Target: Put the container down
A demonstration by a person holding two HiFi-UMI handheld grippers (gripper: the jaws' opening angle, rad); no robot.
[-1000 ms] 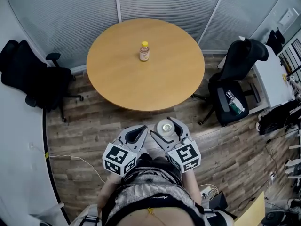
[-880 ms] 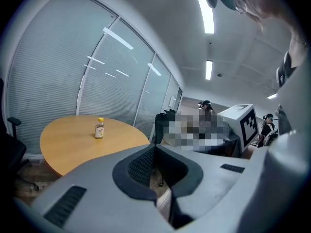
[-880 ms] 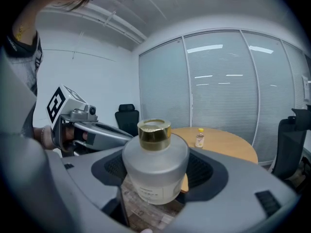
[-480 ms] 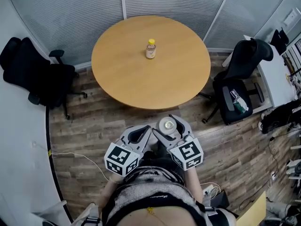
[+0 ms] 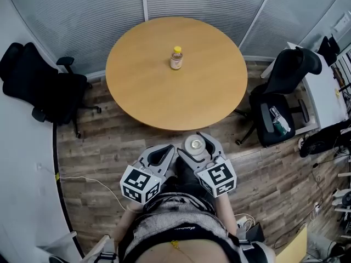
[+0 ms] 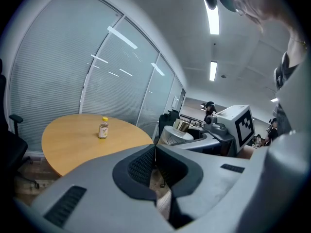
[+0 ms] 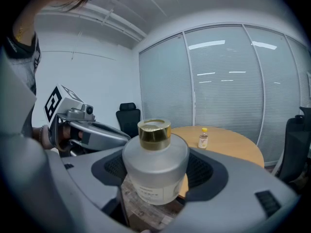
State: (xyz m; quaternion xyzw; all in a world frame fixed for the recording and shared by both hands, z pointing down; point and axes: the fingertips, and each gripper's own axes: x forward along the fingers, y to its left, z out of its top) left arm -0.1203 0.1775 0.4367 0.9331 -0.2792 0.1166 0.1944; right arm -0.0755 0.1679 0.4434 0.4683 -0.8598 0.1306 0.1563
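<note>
Trainee: Claw on the right is clamped on the container, a frosted jar with a gold cap, one jaw on each side of its body. How do I put it down well?

Coach: Hold the jar upright, carry it forward over the desk, and lower it until the base sits flat on the wood. Only then let the jaws part. Open them slowly and draw back level, so neither jaw tips it.

Trainee: Where on the desk?

Coach: The near edge would do, I think, just above the claws in the head view. The small bottle with the yellow cap stands near the desk's middle, well apart from that edge, so there should be room.

Trainee: And my other hand?

Coach: The left claw has its jaws together on nothing. It sits just beside the right one at the lower middle of the frame. Both are held close in front of your body and point toward the desk. The jar is in the air over the wooden floor, short of the desk's edge. Move the right one alone.

Trainee: Anything in the way?

Coach: One office chair at the left of the frame and another at the right, both off your path.
</note>
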